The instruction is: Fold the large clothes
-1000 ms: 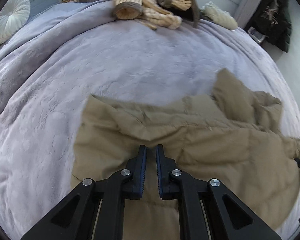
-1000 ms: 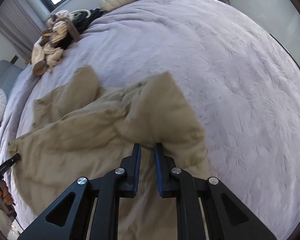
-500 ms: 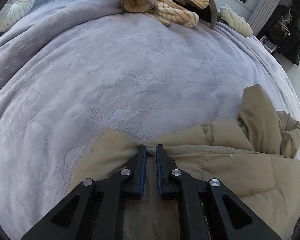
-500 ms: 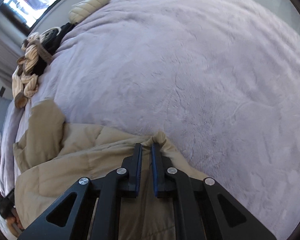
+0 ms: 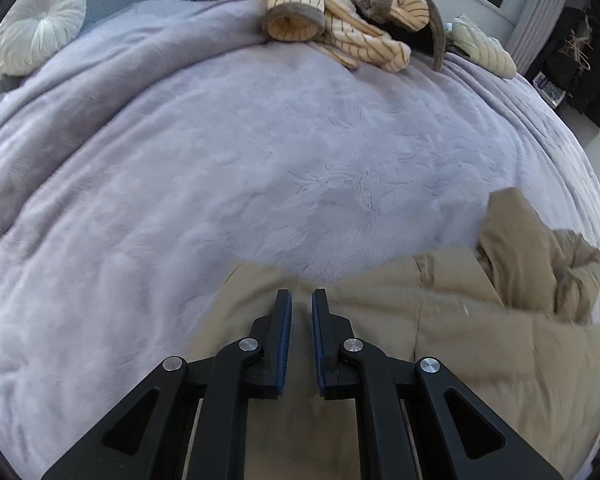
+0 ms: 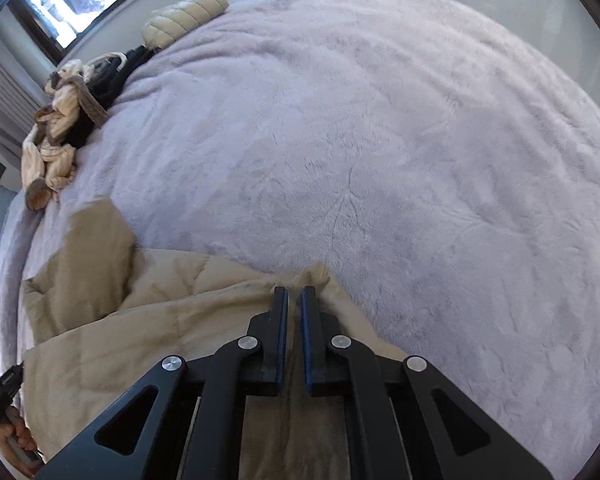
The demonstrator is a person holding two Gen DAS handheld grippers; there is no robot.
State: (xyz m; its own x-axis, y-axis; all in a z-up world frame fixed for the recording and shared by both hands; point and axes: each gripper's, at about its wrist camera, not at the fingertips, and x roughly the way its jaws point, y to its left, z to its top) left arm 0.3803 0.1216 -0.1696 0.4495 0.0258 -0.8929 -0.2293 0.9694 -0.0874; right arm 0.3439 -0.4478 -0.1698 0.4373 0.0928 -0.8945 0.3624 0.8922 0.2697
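left wrist view: a tan padded jacket [image 5: 480, 332] lies spread on a bed covered by a plush lavender blanket [image 5: 260, 152], with the left gripper [image 5: 301, 300] low over the jacket's far edge. its jaws stand narrowly parted with tan fabric showing in the gap; whether they pinch a layer of cloth cannot be told from here. a bunched sleeve or hood rises at the jacket's right side. at the far end of the bed sit a pile of striped clothes [image 5: 340, 20] and a cream quilted item [image 5: 484, 48]; a round white cushion [image 5: 40, 28] rests at the upper left. in the right wrist view, the right gripper [image 6: 295, 296] sits at a raised corner of the same jacket [image 6: 140, 320], its jaws nearly closed and apparently nipping that corner's fabric. the other hand [image 6: 16, 436] shows at the lower left edge. judged from this, the step in hand is laying or squaring a folded edge. to do it well, keep both corners level and equally taut, lower them together so the padded layers land flat, and smooth out the bunched part before the next fold, since trapped bulk will make the fold crooked.
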